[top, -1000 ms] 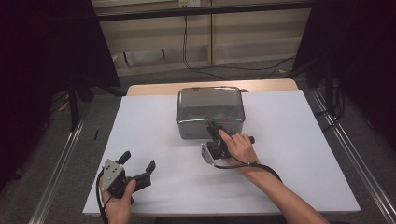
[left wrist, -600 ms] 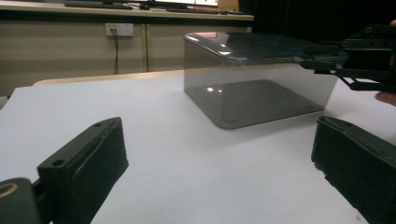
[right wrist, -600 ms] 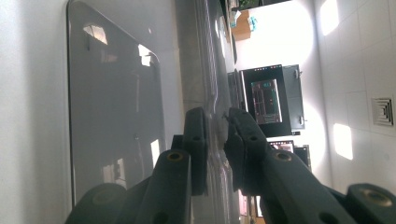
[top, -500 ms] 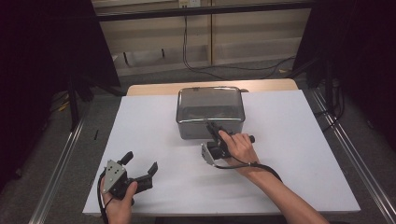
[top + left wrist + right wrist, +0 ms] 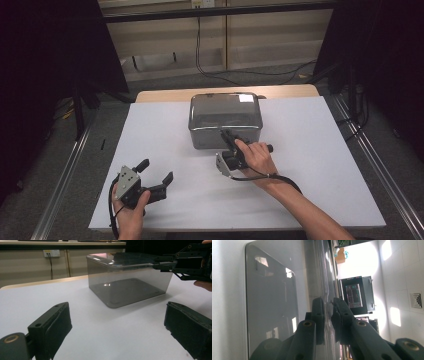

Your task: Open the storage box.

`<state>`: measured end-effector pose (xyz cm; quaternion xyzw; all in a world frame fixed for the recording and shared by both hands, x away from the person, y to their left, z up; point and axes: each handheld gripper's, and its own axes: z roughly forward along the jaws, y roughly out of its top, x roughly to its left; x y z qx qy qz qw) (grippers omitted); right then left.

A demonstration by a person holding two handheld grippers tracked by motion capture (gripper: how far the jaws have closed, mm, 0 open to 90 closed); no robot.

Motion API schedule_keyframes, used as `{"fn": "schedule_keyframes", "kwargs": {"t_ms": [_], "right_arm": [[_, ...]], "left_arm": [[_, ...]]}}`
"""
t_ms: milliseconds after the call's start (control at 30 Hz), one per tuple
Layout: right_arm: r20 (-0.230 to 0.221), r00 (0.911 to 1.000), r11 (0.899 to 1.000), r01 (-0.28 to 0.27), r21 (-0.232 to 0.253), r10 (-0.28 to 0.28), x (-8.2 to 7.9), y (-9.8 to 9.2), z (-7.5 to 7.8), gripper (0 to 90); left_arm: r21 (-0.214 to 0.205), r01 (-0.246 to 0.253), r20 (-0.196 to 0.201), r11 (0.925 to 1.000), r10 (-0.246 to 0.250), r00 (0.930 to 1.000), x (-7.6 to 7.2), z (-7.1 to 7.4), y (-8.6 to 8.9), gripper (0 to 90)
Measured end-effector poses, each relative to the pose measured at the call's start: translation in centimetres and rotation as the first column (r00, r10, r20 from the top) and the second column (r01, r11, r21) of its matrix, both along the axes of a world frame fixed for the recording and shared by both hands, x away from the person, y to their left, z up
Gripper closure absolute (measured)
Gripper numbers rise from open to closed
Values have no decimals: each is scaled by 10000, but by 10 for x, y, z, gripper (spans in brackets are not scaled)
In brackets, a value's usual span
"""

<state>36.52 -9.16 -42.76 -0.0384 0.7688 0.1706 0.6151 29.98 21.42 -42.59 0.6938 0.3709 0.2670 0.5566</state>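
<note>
A smoky see-through box with a lid stands at the far middle of the white table. My right gripper, turned on its side, reaches the box's near edge. In the right gripper view its jaws are shut on the thin rim of the lid, with the box wall to their left. Near the table's front left, my left gripper is held open with nothing between its pads. It points toward the box and the right gripper.
A wooden strip edges the table's far side. Metal rails run along both sides of the table. Cables lie on the floor before a low cabinet wall. Bare white surface spreads left and right of the box.
My left gripper has drifted slightly to the right, still open. The right hand has stayed at the box's near edge.
</note>
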Motion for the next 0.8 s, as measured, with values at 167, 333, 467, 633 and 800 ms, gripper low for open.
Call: {"fn": "schedule_keyframes", "kwargs": {"t_ms": [167,333,467,633,800], "right_arm": [[159,9999,9999,-23,113,21,0,-1,4,810],[132,9999,9999,-45,102,44,1,0,7,811],[153,9999,9998,-31,178,28,2,1,9,807],[132,9999,9999,-26,145,24,3,2,8,804],[212,9998,9998,-71,203,67,4,2,10,804]], "left_arm": [[-62,326,-28,9994,-326,9995,12,5,-6,68],[518,228,125,9984,-235,9996,23,9,-11,57],[258,732,12,9970,-732,9973,27,8,-18,46],[-48,490,109,9988,-489,9987,39,10,-22,35],[-241,519,-82,9984,-521,9986,56,7,-23,23]]}}
